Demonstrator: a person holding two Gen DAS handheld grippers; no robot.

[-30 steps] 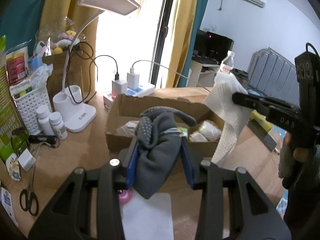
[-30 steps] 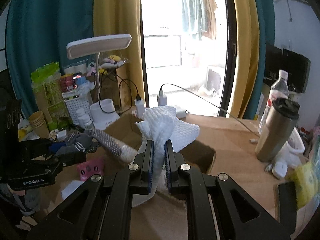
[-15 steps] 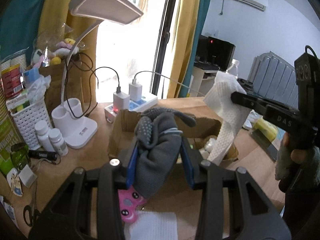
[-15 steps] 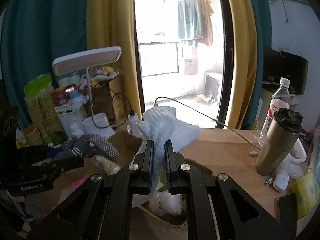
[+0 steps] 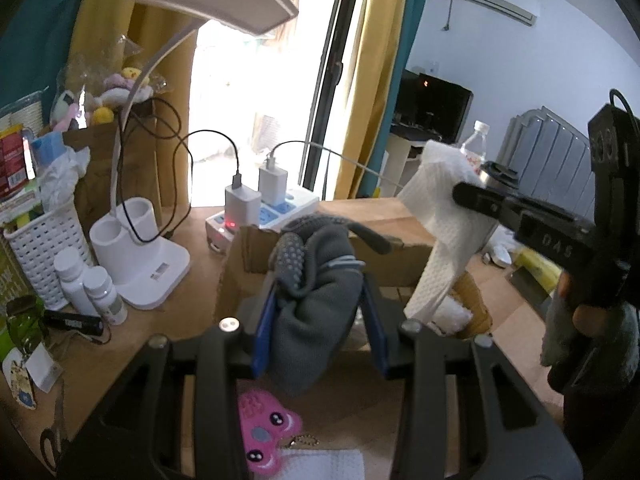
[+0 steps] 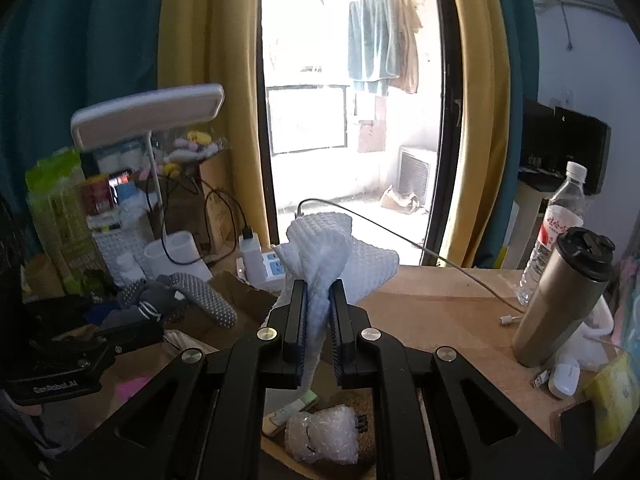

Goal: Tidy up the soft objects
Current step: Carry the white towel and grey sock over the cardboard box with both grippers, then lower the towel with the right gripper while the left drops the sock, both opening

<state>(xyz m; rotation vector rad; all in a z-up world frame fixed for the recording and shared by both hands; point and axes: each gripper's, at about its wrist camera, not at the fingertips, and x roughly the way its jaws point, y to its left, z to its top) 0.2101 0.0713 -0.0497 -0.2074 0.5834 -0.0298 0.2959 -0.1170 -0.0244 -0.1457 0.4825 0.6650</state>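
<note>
My left gripper (image 5: pixel 318 312) is shut on a grey glove (image 5: pixel 316 304) with dotted fingers, held over the near edge of the open cardboard box (image 5: pixel 256 256). My right gripper (image 6: pixel 318 320) is shut on a white waffle cloth (image 6: pixel 332 248), hanging above the same box; the cloth also shows in the left wrist view (image 5: pixel 444 236). The glove shows at the left of the right wrist view (image 6: pixel 180 296). Bubble wrap (image 6: pixel 324 434) lies inside the box. A pink soft toy (image 5: pixel 264 432) and another white cloth (image 5: pixel 324 464) lie on the table below my left gripper.
A white desk lamp (image 5: pixel 140 256), a power strip with chargers (image 5: pixel 260 204), pill bottles (image 5: pixel 94 284) and a white basket (image 5: pixel 40 240) stand at the left. A steel tumbler (image 6: pixel 560 300) and water bottle (image 6: pixel 556 232) stand at the right. Scissors (image 5: pixel 52 436) lie near the left edge.
Both grippers have moved forward over the box with their loads. The box now lies directly under the white cloth, and the pink toy has come into view below the glove.
</note>
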